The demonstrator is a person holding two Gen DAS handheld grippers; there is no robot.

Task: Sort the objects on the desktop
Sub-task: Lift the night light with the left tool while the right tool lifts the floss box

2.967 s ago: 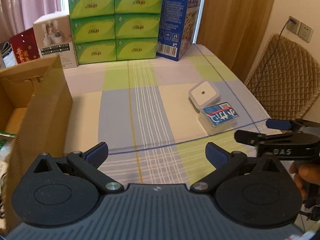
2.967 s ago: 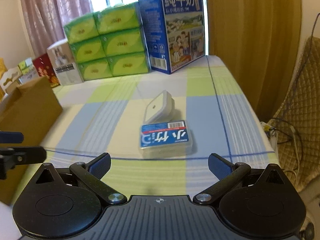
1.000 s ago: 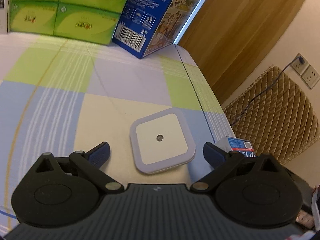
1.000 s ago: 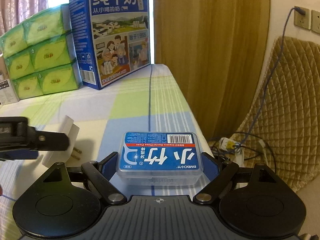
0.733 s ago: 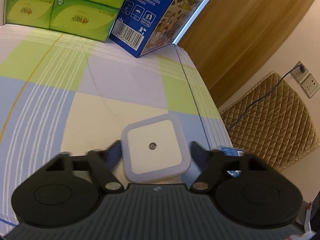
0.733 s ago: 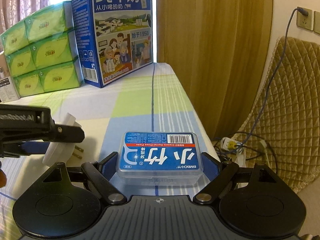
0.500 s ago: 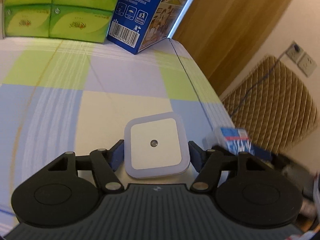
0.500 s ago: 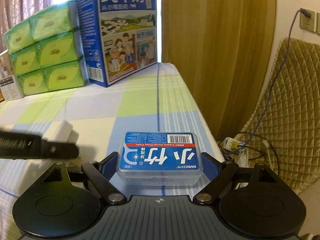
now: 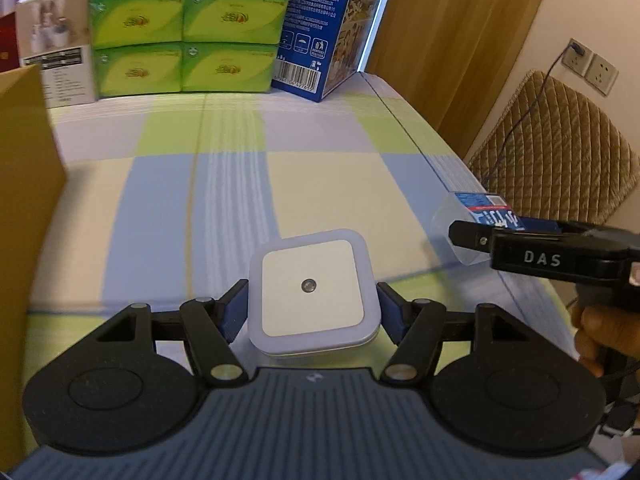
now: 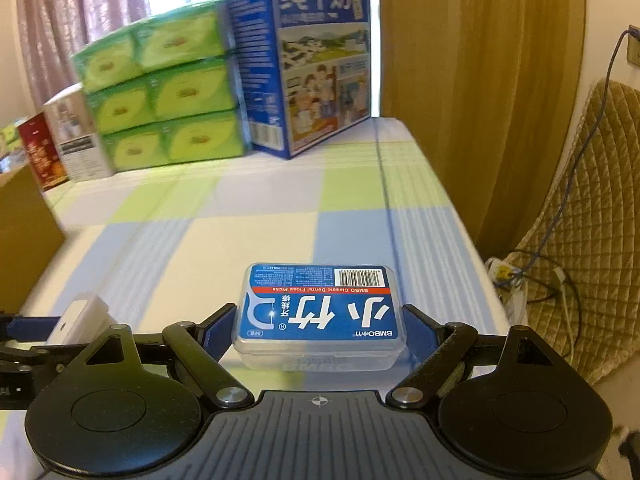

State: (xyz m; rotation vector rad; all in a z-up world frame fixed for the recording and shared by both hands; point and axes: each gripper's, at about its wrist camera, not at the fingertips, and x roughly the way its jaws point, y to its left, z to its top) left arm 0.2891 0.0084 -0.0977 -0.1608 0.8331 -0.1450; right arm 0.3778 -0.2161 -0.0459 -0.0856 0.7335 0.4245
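The night light (image 9: 313,294) is smooth white plastic with a soft sheen; the floss box (image 10: 320,316) is clear glossy plastic under a blue printed paper label. Both grippers are matt black plastic with ribbed grey housings and bright metal pivot pins. Checked woven cloth (image 9: 192,184) covers the bench; at nine o'clock stands plain brown cardboard (image 9: 24,200), at twelve glossy green film-wrapped tissue packs (image 9: 182,28)

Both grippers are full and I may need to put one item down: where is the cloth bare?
The whole middle of the checked cloth is bare, from the cardboard box across to the right edge. Crowded only at the far end: green tissue packs and the blue milk carton.
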